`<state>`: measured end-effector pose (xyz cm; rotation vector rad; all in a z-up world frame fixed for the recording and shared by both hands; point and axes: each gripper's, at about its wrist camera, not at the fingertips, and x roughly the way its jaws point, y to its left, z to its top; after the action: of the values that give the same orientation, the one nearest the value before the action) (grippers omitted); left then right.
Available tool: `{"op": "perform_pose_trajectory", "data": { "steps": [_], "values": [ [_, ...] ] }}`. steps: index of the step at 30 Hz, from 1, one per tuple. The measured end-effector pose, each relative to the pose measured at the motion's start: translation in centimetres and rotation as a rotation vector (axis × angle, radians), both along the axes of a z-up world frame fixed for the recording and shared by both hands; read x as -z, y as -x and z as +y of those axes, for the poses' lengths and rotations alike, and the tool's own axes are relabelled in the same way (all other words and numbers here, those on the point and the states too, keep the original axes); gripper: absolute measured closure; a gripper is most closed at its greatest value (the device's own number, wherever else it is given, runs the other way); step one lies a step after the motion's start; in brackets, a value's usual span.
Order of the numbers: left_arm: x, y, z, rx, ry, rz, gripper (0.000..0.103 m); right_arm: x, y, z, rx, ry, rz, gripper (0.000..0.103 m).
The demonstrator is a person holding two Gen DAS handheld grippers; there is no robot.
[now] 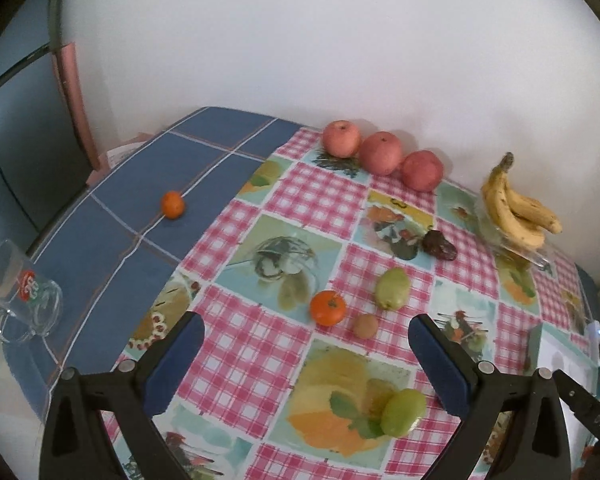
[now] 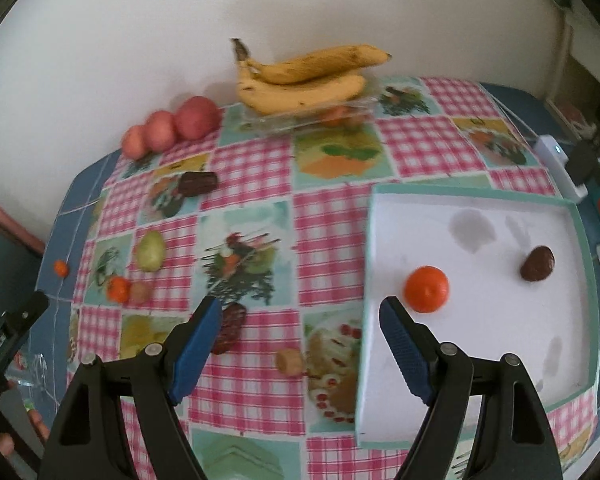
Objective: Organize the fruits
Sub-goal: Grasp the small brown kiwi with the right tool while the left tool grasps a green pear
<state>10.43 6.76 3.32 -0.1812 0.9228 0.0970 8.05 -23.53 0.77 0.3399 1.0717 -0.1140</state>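
Fruits mostly still loose on the tablecloth (image 2: 256, 168); only a tangerine (image 2: 426, 289) and a dark date (image 2: 537, 263) sit in the white tray (image 2: 480, 360). Both grippers, left (image 1: 306, 354) and right (image 2: 301, 336), gape empty.

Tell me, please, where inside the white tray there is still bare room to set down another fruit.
The white tray holds only a tangerine and a dark fruit toward its far half. Its near half and the far left corner are bare. The tablecloth near the green fruit is more crowded.
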Motion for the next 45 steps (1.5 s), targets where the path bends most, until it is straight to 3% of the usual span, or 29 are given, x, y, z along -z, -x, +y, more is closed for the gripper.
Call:
{"op": "perform_pose_trajectory", "data": {
  "steps": [4, 6, 7, 10, 13, 18, 21, 24, 26, 29, 35, 37, 45],
  "values": [
    [0.3, -0.3, -1.5, 0.059, 0.013, 0.016, 0.0, 0.1, -0.1, 0.6, -0.026, -0.001, 0.001, 0.022],
    [0.8, -0.5, -2.0, 0.072, 0.016, 0.051, 0.0, 0.6, -0.2, 0.7, -0.037, -0.002, 0.016, 0.029],
    [1.2, -0.6, -2.2, 0.063, 0.034, 0.082, 0.0, 0.8, -0.2, 0.8, -0.042, -0.008, 0.025, 0.038],
    [2.1, -0.7, -2.7, 0.07, 0.082, 0.117, 0.001, 1.7, -0.3, 0.9, -0.063, -0.041, 0.055, 0.046],
    [3.3, -0.6, -4.0, 0.102, 0.053, 0.158, 0.002, 2.4, -0.4, 1.1, -0.072, -0.04, 0.087, 0.054],
    [6.2, -0.7, -5.5, 0.157, 0.13, 0.262, 0.013, 4.2, -0.3, 1.5, -0.097, -0.067, 0.144, 0.055],
    [7.9, -0.8, -6.4, 0.179, 0.154, 0.322, 0.014, 5.6, 0.0, 1.8, -0.107, -0.065, 0.188, 0.056],
    [9.0, -0.7, -7.1, 0.197, 0.184, 0.361, 0.023, 7.0, 0.4, 2.2, -0.118, -0.062, 0.224, 0.063],
    [9.4, -0.5, -7.5, 0.208, 0.186, 0.375, 0.023, 7.7, 0.6, 2.4, -0.124, -0.066, 0.235, 0.064],
    [9.7, -0.5, -8.1, 0.225, 0.182, 0.389, 0.033, 8.2, 0.7, 2.6, -0.128, -0.063, 0.248, 0.066],
    [10.9, -0.7, -9.0, 0.246, 0.185, 0.429, 0.037, 8.9, 0.7, 2.8, -0.133, -0.065, 0.268, 0.067],
    [11.3, -0.8, -9.3, 0.249, 0.187, 0.443, 0.044, 9.2, 0.6, 2.9, -0.132, -0.065, 0.277, 0.067],
    [12.0, -1.1, -9.4, 0.237, 0.198, 0.463, 0.049, 10.0, 0.6, 3.3, -0.141, -0.052, 0.293, 0.068]
  ]
}}
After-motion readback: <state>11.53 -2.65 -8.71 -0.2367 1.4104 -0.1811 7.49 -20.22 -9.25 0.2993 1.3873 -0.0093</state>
